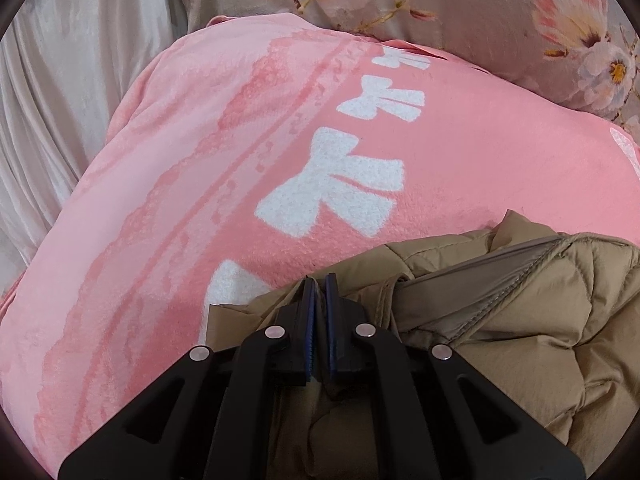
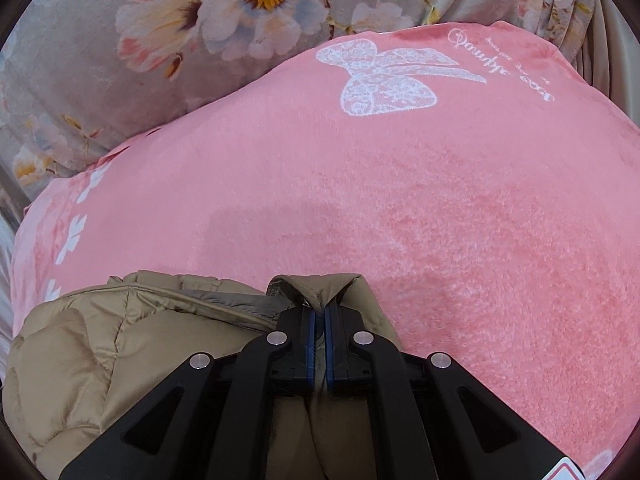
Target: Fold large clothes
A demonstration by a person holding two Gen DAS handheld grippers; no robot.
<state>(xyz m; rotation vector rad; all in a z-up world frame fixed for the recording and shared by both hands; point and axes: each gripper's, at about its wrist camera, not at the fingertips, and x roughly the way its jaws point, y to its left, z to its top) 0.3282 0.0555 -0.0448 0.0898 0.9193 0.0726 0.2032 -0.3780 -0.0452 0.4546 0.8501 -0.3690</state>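
A tan quilted puffer jacket (image 1: 520, 320) lies bunched on a pink fleece blanket (image 1: 200, 200). My left gripper (image 1: 319, 280) is shut on a fold of the jacket at its left edge, with the fabric pinched between the blue pads. In the right wrist view the same jacket (image 2: 100, 352) fills the lower left. My right gripper (image 2: 319, 308) is shut on the jacket's edge, and a peak of tan fabric (image 2: 316, 288) rises just past the fingertips. The pink blanket (image 2: 440, 220) spreads ahead and to the right.
A grey floral quilt (image 1: 480, 12) (image 2: 120, 60) lies along the far side of the blanket. Pale cream draped fabric (image 1: 60, 80) hangs at the left. A white butterfly print (image 2: 380, 76) marks the blanket's far part.
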